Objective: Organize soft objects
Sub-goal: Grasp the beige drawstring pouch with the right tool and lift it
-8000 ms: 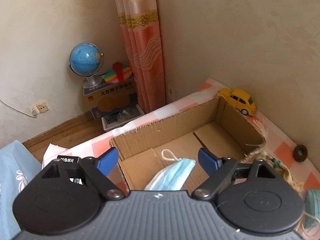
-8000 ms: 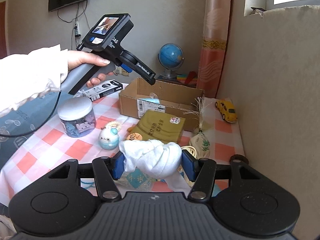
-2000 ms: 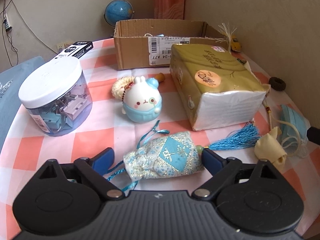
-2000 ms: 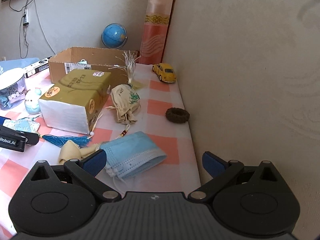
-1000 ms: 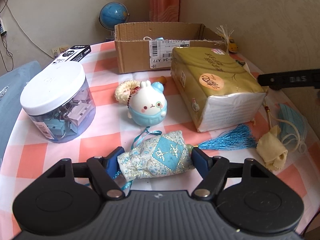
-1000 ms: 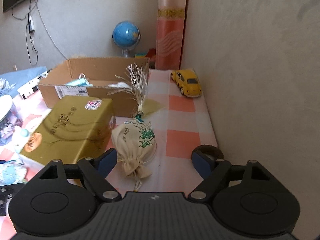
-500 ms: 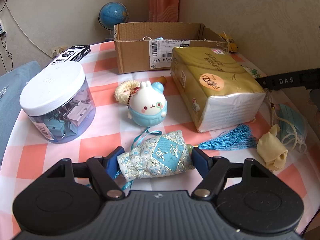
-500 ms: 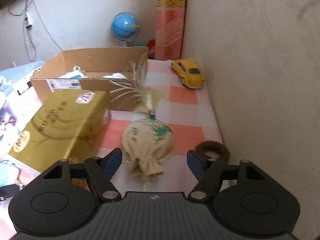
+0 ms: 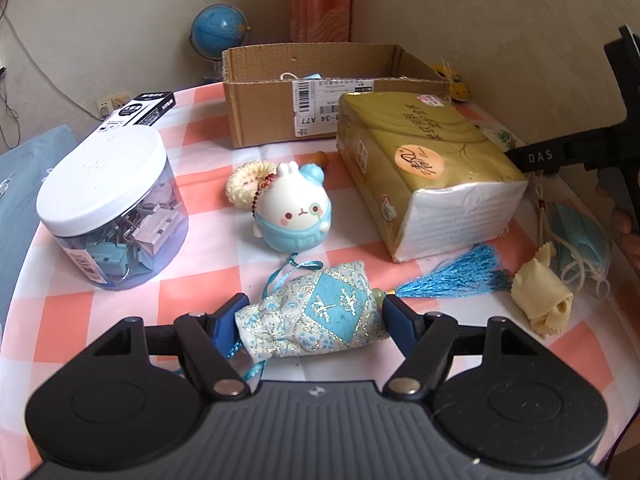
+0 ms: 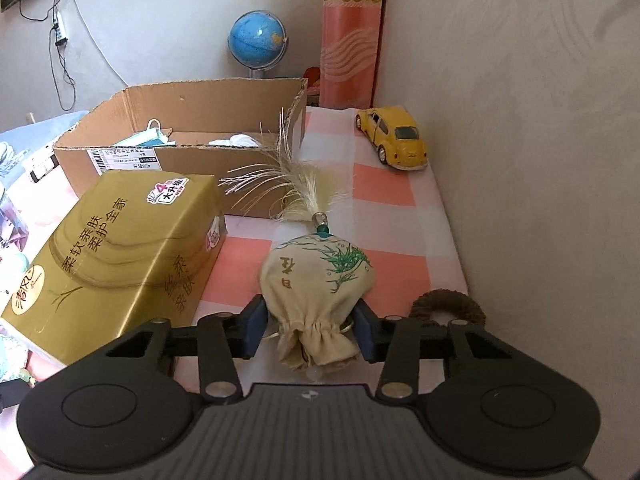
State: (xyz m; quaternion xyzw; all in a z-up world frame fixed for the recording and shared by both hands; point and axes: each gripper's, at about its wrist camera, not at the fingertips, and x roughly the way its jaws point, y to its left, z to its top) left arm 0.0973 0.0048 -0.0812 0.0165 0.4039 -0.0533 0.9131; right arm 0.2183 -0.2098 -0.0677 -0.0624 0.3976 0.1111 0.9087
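Note:
My left gripper (image 9: 312, 318) is shut on a blue brocade sachet (image 9: 316, 312) with a blue tassel (image 9: 452, 274), low over the checked tablecloth. My right gripper (image 10: 310, 330) is shut on a beige drawstring sachet (image 10: 316, 284) with a pale straw tassel (image 10: 280, 180), beside the gold tissue pack (image 10: 116, 248). The open cardboard box (image 10: 180, 160) stands behind, holding a blue face mask (image 10: 148, 136) and a white cloth (image 10: 236, 141). The box also shows in the left wrist view (image 9: 320, 92). A second face mask (image 9: 580, 240) and a yellow cloth (image 9: 540, 300) lie at the right.
A jar of binder clips (image 9: 112, 208), a bunny squishy (image 9: 294, 216), a cream scrunchie (image 9: 248, 182) and a black carton (image 9: 140, 110) sit on the table. A yellow toy car (image 10: 394, 138) and brown hair tie (image 10: 446, 310) lie near the wall. A globe (image 10: 258, 40) stands behind.
My right gripper has moved forward onto the beige sachet and closed on it. My left gripper stays shut on the blue sachet, almost still.

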